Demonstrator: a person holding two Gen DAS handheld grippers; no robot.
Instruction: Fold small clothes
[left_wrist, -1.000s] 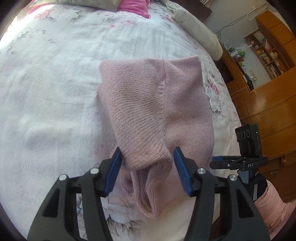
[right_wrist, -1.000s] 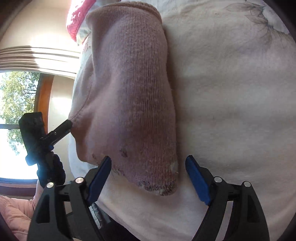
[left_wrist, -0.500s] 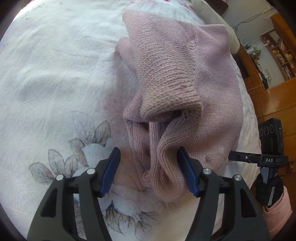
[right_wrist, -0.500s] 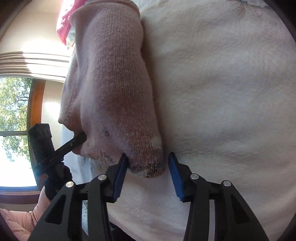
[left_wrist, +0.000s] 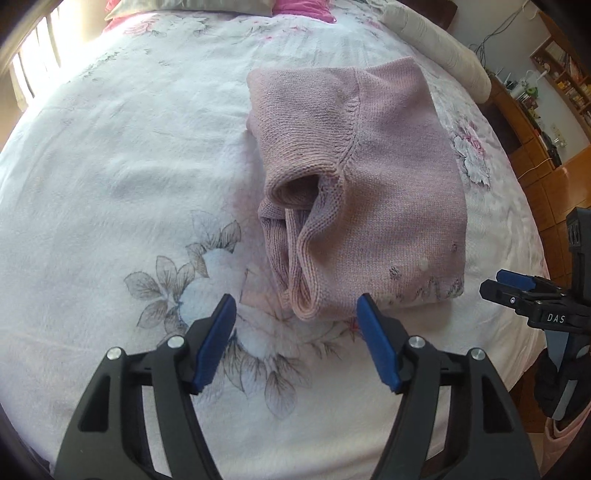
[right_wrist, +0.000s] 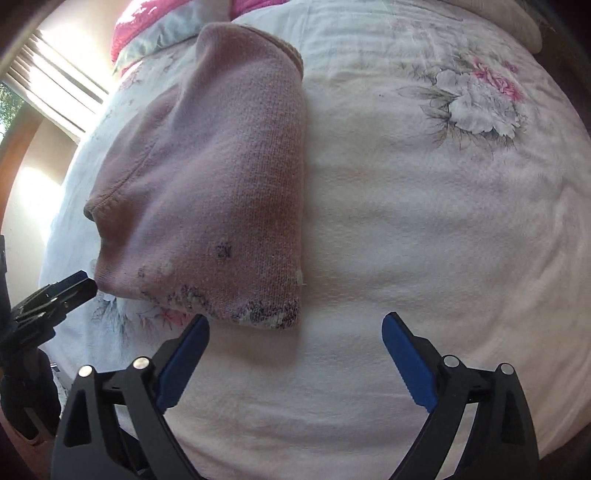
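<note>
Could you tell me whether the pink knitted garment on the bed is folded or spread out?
Folded: the pink knitted garment lies as a compact, layered rectangle, doubled edges showing at its near end.

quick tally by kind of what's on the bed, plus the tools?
Pink knitted sweater, folded on the bedspread: 1
Pillows at the head of the bed: at least 3, partly cut off
Tools: 2, left tool and right tool, both open, holding nothing
Total: 6

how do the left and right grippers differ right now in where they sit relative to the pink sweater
The left gripper frames the pink sweater at its bunched, rolled edge; the right gripper sits at the flat patterned hem corner, mostly over bare bedspread. Both are open, holding nothing.
</note>
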